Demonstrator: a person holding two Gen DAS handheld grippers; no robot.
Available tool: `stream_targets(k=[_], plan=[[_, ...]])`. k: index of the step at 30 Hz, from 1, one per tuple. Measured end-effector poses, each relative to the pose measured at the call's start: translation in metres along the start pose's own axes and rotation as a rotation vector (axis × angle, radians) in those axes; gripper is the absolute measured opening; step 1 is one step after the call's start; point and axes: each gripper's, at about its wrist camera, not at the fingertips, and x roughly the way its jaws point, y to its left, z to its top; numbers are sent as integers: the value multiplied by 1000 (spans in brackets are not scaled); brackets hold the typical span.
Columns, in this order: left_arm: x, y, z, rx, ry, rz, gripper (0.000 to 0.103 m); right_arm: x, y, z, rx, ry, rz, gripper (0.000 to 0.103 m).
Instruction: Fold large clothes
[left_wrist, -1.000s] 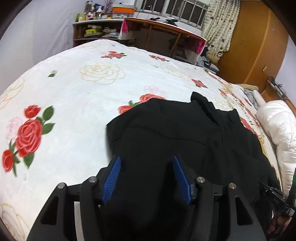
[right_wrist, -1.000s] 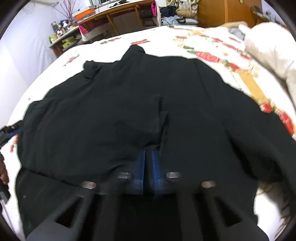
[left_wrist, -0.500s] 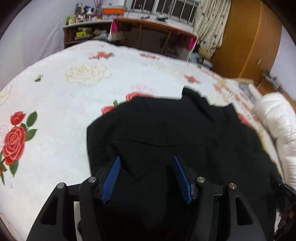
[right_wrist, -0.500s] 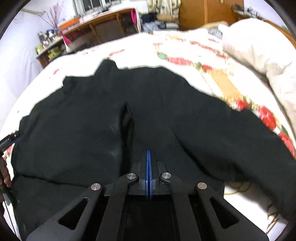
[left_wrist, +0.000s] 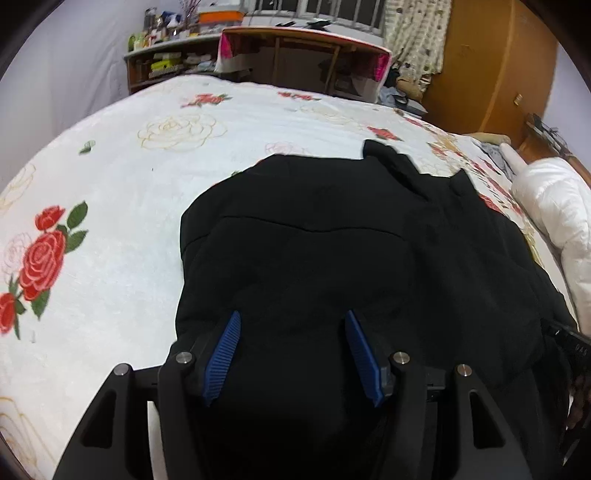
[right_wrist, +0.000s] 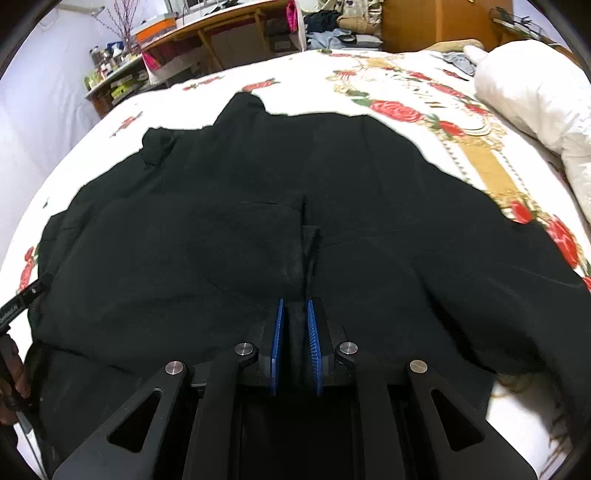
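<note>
A large black garment (left_wrist: 332, 240) lies spread on the rose-print bedspread (left_wrist: 110, 206); it also fills the right wrist view (right_wrist: 258, 206). My left gripper (left_wrist: 291, 321) is open, its blue pads wide apart over the garment's near left part, holding nothing. My right gripper (right_wrist: 294, 306) has its blue pads a narrow gap apart, with a fold of black cloth lying between them at the garment's near middle. A seam or opening (right_wrist: 308, 251) runs away from the right fingertips.
A white duvet (right_wrist: 535, 81) is bunched at the bed's right side. A wooden desk (left_wrist: 303, 51) and cluttered shelves (left_wrist: 166, 62) stand beyond the bed's far edge. A wooden wardrobe (left_wrist: 491, 66) stands at the back right.
My right gripper, fully shut half a second ago, has parted slightly. My left gripper stayed open and shifted over the garment, which now lies farther left in its view.
</note>
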Motion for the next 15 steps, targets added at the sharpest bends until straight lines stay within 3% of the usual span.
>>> stream_targets(k=[5,8,9,15], plan=[[-50,-19,-23,30,-38,-14,60,-57,-13,-25,-14,-74,-42,18],[-82,-30,-47,35,-44,-24,60,-93,-25,-52,10,-101,-49,47],[-92,-33,-56,36,-41,-28,60,-104,-30,-64,22,-105,-56,50],[-141,-52,-103,56,-4,-32,60,-155,-60,-128,110,-79,-96,50]])
